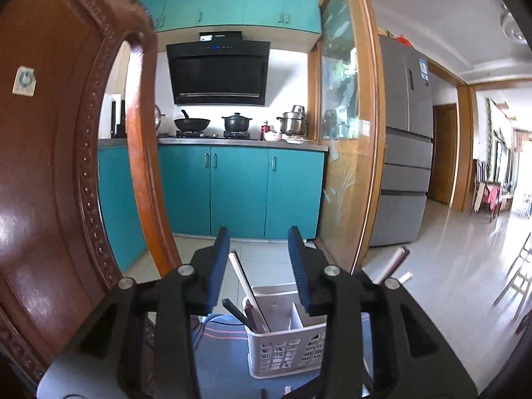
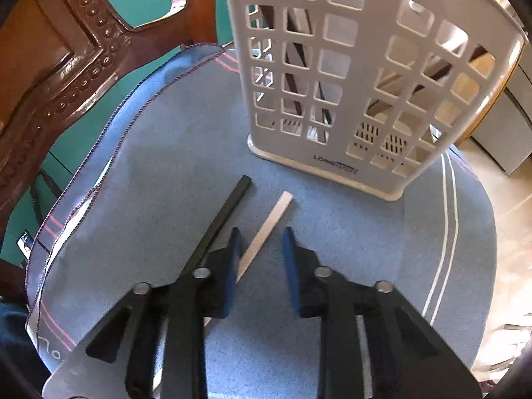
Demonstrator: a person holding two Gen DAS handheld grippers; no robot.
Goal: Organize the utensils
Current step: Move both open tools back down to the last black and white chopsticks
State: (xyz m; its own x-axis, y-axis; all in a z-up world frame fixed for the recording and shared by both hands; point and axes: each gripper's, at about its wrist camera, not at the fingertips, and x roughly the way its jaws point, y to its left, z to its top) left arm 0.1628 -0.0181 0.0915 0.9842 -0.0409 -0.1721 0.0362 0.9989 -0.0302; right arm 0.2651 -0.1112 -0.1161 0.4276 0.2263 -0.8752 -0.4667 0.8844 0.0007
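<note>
A carved dark wooden chair back fills the left side, with a small sticker on its panel. Behind it stand teal lower cabinets and matching upper cabinets, with a black range hood between them. On the hob sit a black wok, a black lidded pot and a steel stockpot. A grey refrigerator stands to the right, beyond a wood-framed glass partition.
</note>
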